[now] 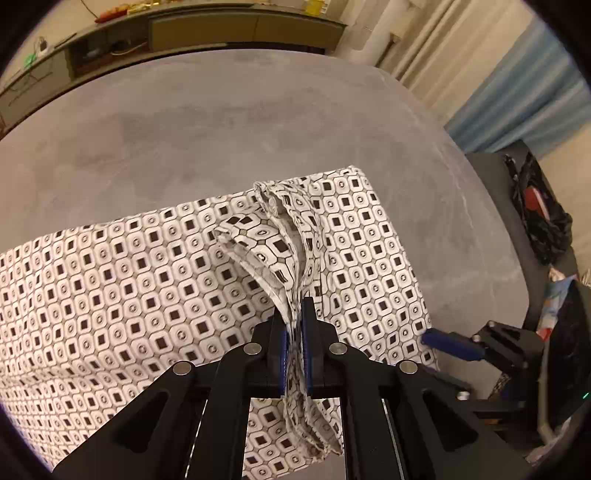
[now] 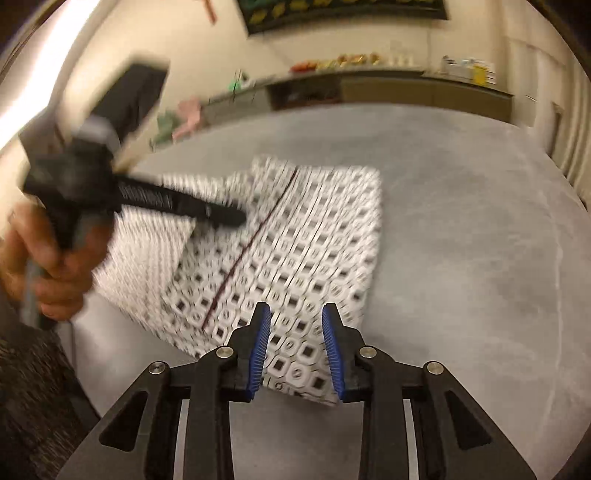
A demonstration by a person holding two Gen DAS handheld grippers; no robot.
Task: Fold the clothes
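A white garment with a dark square-and-ring pattern [image 1: 147,280] lies partly folded on a grey table [image 1: 221,122]. My left gripper [image 1: 294,317] is shut on a bunched edge of the garment and lifts it above the flat part. In the right wrist view the garment [image 2: 295,251] lies ahead, blurred, with a dark seam line running down it. My right gripper [image 2: 297,325] is open, its blue pads either side of the garment's near corner, holding nothing. The left gripper [image 2: 221,216] shows there at the left, held by a hand [image 2: 44,266]. The right gripper's blue fingertip [image 1: 450,343] shows at the garment's right edge.
A long low cabinet [image 1: 184,33] stands beyond the table's far edge. Curtains [image 1: 517,81] hang at the right. A dark seat with black bags [image 1: 543,221] stands off the table's right side. Bare grey table [image 2: 461,258] lies right of the garment.
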